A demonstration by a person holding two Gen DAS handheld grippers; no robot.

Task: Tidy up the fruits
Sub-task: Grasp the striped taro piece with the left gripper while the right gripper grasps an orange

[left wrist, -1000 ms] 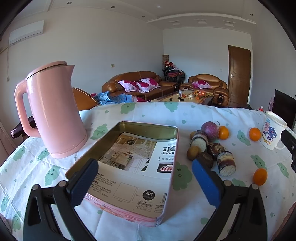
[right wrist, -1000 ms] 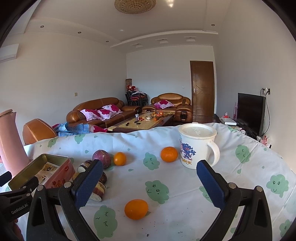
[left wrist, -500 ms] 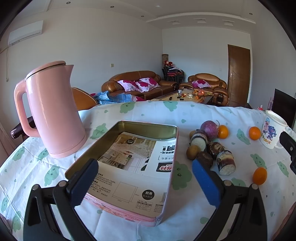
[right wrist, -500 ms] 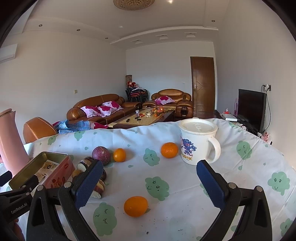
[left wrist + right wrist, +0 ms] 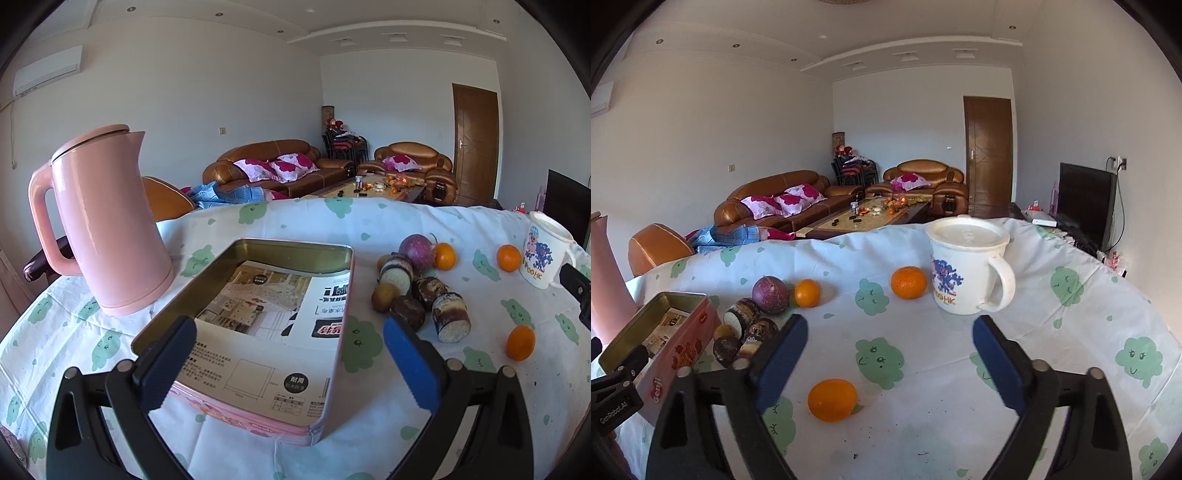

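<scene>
Left gripper (image 5: 288,356) has its blue fingers (image 5: 168,360) spread wide with nothing between them, hanging right over the near end of the open pink tin (image 5: 334,387), which only has a printed leaflet inside. Right gripper (image 5: 886,356) is spread wide too and empty, with one orange (image 5: 832,394) on the worktop (image 5: 923,369) just ahead, near its left finger. Further out, a pile of fruit (image 5: 417,284) sits beside the tin, some of it maybe cut taro, hard to tell. Two more oranges lie near the white mug (image 5: 967,275), and the pink kettle (image 5: 107,221) stands left of the tin.
</scene>
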